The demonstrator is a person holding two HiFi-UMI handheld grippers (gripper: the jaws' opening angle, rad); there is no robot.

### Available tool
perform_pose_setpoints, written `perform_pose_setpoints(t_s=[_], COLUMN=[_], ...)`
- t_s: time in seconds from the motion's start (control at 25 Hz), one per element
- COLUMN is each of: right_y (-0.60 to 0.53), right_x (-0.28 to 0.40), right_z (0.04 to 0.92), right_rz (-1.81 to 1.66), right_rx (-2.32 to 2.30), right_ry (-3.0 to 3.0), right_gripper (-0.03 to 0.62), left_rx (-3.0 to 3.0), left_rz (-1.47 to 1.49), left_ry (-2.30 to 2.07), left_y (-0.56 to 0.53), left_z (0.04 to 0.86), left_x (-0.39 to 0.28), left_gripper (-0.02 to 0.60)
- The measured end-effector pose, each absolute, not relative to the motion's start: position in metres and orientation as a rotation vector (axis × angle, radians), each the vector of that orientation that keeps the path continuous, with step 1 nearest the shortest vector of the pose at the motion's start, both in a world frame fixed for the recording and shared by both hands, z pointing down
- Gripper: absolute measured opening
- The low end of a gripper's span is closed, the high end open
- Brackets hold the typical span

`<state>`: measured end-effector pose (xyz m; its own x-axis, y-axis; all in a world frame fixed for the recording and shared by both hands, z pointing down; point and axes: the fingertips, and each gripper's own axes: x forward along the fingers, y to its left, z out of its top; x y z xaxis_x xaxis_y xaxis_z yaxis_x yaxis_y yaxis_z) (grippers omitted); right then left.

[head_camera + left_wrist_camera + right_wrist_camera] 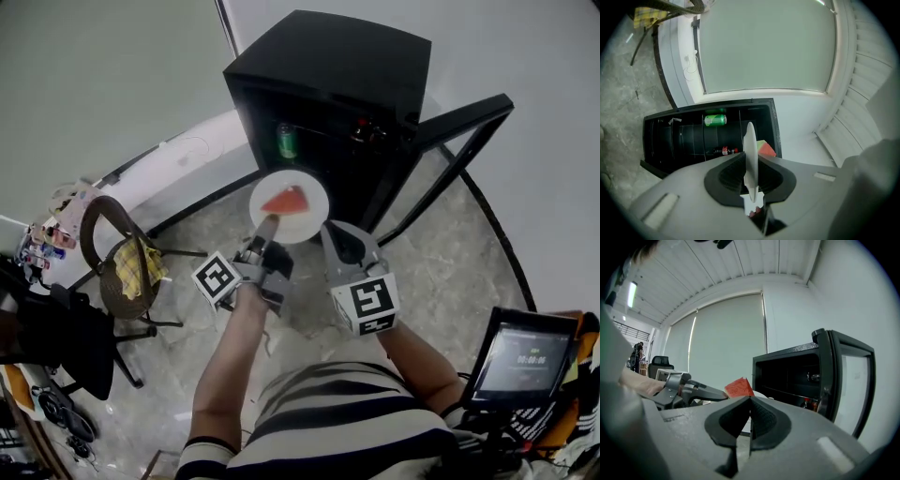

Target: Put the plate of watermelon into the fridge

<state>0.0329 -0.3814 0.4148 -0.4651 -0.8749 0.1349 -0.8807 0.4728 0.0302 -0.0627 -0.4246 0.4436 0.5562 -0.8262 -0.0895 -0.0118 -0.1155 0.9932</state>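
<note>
A white plate [302, 223] carrying a red watermelon wedge [285, 201] hangs in front of the open black fridge [328, 66]. My left gripper [266, 227] is shut on the plate's near rim. In the left gripper view the plate [750, 154] stands edge-on between the jaws, with the watermelon [766, 149] on its right side and the fridge's dark inside [693, 140] behind it. My right gripper [336, 234] is just right of the plate, shut and holding nothing. In the right gripper view it [750, 401] faces the fridge [787, 376], with the watermelon [738, 387] to its left.
The fridge door [450, 159] stands swung open to the right. Inside the fridge lie a green can [287, 141] and dark bottles [366, 129]. A chair with a yellow checked cloth [131, 267] stands at the left. A screen [527, 361] sits at the lower right.
</note>
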Motion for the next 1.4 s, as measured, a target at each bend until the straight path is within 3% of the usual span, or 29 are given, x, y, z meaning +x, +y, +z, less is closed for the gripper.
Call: perform_pose_setpoints(t_s=[1.4], right_y=[-0.467], right_x=[0.044], right_z=[0.404], right_rz=[0.018], right_rx=[1.953], right_ry=[-2.258], right_gripper=[0.000], left_rx=[1.542], left_rz=[-0.650], left_ry=[-0.526], left_y=[-0.587], left_z=[0.442], left_x=[-0.002], left_gripper=[0.026])
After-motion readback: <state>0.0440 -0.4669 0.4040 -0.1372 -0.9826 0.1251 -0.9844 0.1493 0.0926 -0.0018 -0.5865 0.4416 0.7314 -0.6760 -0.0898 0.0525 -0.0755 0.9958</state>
